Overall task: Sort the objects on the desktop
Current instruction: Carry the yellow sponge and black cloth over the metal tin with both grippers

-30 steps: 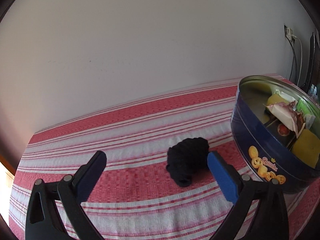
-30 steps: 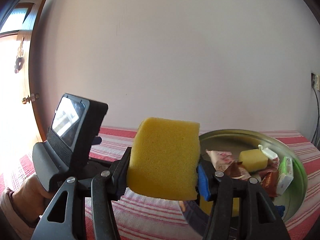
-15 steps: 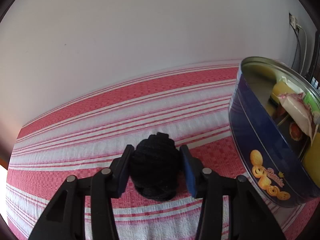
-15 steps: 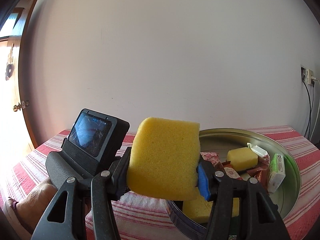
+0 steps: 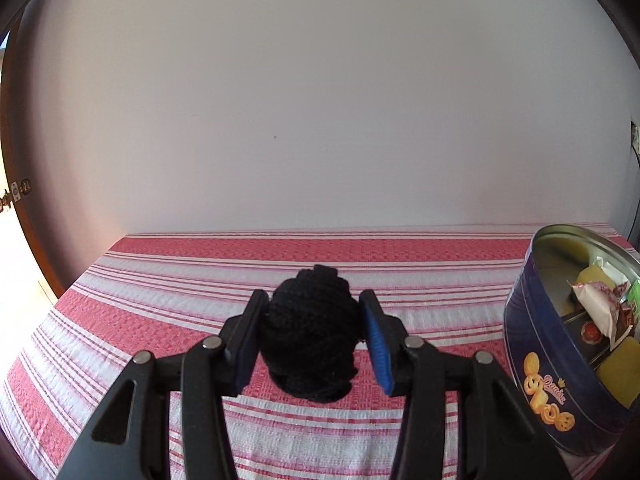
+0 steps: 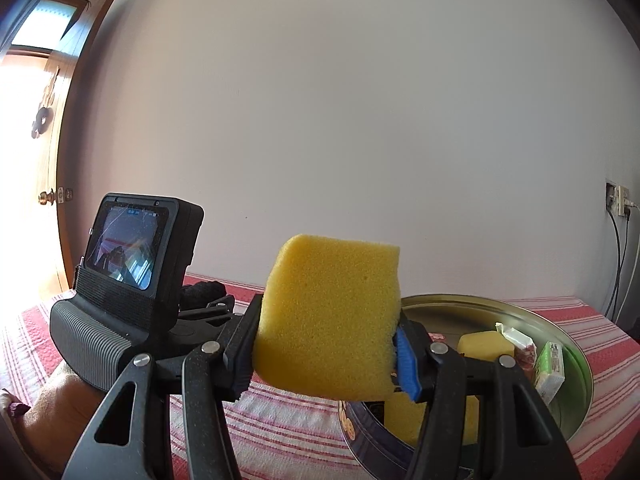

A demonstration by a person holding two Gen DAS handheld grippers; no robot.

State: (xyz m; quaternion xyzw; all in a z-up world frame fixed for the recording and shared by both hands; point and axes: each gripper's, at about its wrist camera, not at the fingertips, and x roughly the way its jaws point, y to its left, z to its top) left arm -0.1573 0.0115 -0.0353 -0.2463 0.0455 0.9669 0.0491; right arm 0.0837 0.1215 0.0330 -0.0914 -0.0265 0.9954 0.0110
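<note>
My left gripper (image 5: 314, 334) is shut on a black knitted ball (image 5: 310, 332) and holds it just above the red-and-white striped tablecloth (image 5: 160, 304). The round blue cookie tin (image 5: 560, 376) stands to its right, open, with sponges and snack packets inside. My right gripper (image 6: 326, 350) is shut on a yellow sponge (image 6: 328, 320) and holds it in the air left of the tin's rim (image 6: 576, 344). The left gripper's body with its screen (image 6: 124, 248) shows to the left in the right wrist view.
Inside the tin lie yellow sponges (image 6: 484, 346), a green packet (image 6: 552, 368) and wrapped snacks (image 5: 596, 308). A plain wall stands behind the table. A wooden door (image 6: 44, 160) is at far left. A wall socket with cables (image 6: 620, 204) is at right.
My left gripper closed on the black ball and lifted it slightly off the cloth. My right gripper kept its hold on the sponge and shifted a little.
</note>
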